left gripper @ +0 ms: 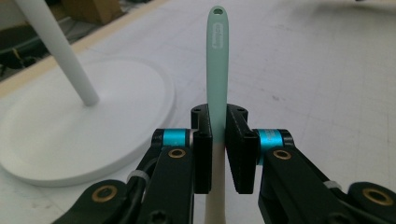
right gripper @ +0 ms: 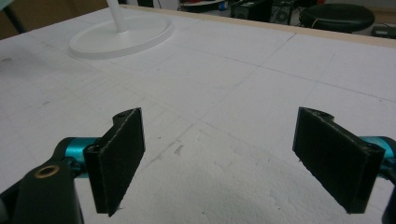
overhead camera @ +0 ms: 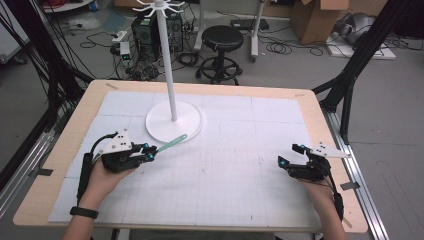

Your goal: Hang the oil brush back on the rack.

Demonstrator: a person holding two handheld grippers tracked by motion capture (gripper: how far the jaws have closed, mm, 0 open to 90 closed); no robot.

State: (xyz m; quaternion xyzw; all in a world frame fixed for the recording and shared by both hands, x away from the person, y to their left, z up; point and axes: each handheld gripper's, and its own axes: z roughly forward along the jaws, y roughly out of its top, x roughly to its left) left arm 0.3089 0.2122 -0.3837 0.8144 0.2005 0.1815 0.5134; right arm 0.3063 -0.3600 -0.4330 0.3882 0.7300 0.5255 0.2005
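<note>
Mint-green and cream, the spatula (left gripper: 216, 70) is clamped between the left gripper's (overhead camera: 150, 148) fingers (left gripper: 201, 154), which pinch it partway along the handle; the cream end trails back under the gripper and the green end with its hang-hole points straight ahead. In the high view its long axis runs up and to the right from the left gripper, the green tip (overhead camera: 181, 137) ending over the near edge of the stand's round base (overhead camera: 155, 127). So the hole sits ahead of the fingers, on the far end, and that is the end that would have to meet a hook. The left hand (overhead camera: 102, 182) is plainly the nearer one to the stand; the right gripper (overhead camera: 291, 155) rests well apart on the right side of the bench (overhead camera: 310, 107), its fingers (right gripper: 119, 154) spread wide with nothing between them

Beyond the base, the white pole (overhead camera: 167, 65) rises to a ring of hooks (overhead camera: 159, 6) high above the spatula. I judge the pole itself to be the thing most in the way: the tip lies near it, so the handle would need to climb clear beside it. Past the bench, a black stool (overhead camera: 222, 37) and floor cables stand out of reach
</note>
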